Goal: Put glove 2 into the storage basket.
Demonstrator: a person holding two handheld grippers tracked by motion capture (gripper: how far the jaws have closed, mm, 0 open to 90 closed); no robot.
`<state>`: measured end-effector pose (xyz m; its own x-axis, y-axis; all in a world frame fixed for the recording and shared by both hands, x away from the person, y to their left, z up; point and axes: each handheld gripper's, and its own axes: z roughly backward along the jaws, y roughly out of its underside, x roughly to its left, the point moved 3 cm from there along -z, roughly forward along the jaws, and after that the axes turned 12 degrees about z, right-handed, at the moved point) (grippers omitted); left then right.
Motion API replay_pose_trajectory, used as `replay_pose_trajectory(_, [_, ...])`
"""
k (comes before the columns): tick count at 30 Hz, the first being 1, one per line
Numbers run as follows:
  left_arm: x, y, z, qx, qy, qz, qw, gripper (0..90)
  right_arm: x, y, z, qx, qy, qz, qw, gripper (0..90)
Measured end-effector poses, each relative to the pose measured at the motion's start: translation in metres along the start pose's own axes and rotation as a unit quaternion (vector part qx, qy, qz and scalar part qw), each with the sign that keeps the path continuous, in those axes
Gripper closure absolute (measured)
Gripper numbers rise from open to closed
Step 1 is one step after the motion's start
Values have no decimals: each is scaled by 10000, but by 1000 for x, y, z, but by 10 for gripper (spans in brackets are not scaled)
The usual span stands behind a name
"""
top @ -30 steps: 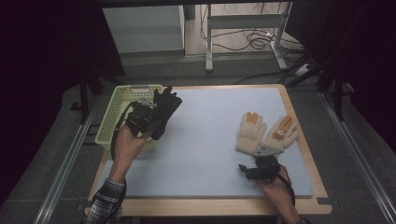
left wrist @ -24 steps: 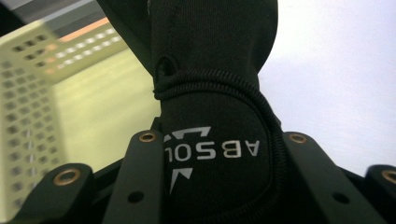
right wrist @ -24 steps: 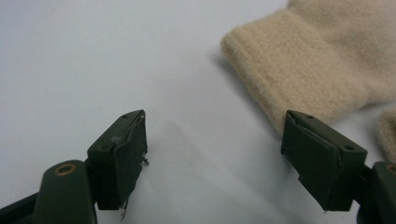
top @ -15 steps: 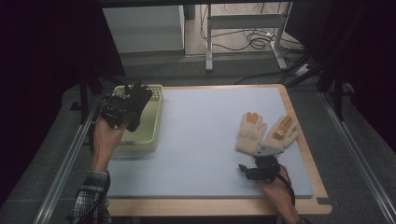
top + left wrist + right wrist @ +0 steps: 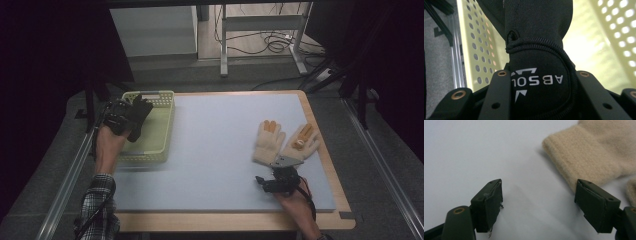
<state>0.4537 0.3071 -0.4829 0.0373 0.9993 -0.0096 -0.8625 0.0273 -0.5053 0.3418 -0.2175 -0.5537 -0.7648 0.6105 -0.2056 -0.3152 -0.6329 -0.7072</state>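
Note:
My left gripper (image 5: 126, 118) is shut on a black glove (image 5: 138, 116) and holds it over the yellow-green perforated basket (image 5: 159, 131) at the table's left edge. In the left gripper view the black glove (image 5: 537, 50) hangs between the jaws, white lettering on its cuff, with the basket wall (image 5: 477, 47) behind it. Two beige knitted gloves (image 5: 269, 140) (image 5: 302, 141) lie side by side at the right of the table. My right gripper (image 5: 276, 176) rests open on the mat just in front of them. The right gripper view puts a beige cuff (image 5: 584, 162) beyond the open jaws.
A pale blue mat (image 5: 215, 150) covers the wooden table (image 5: 225, 221). Metal rails (image 5: 67, 180) run along both sides of the table. A white cabinet (image 5: 152, 30) and cables on the floor (image 5: 270, 42) lie beyond the far edge.
My left gripper has carried the black glove leftward, then back right and down over the basket. The right gripper has stayed in place by the beige gloves.

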Motion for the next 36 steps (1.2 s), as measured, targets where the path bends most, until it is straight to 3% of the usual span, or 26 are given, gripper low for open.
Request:
replay_pose_trajectory(12, [13,0,-41,556,-284,-43,9980,621,0,0,0,-1,-2,-4,10000,220])
replay_pose_trajectory(15, [13,1,-47,714,-309,-29,9970,527,0,0,0,-2,-1,-3,10000,220])
replay_pose_trajectory(16, [14,1,-47,702,-319,-39,9970,453,0,0,0,-2,-1,-3,10000,220])
replay_pose_trajectory(19, [14,0,-43,661,-139,-53,9977,256,0,0,0,-2,-1,-3,10000,220])
replay_pose_trajectory(22, [14,1,-39,659,-147,-74,9977,115,0,0,0,0,-2,-2,10000,220])
replay_pose_trajectory(30, [17,0,-19,255,486,301,9980,29,0,0,0,0,-1,-2,10000,220])
replay_pose_trajectory(33, [15,3,-13,77,756,347,9965,29,0,0,0,0,-1,-1,10000,220])
replay_pose_trajectory(36, [10,7,-7,-48,870,272,9958,29,0,0,0,0,-1,-2,10000,220])
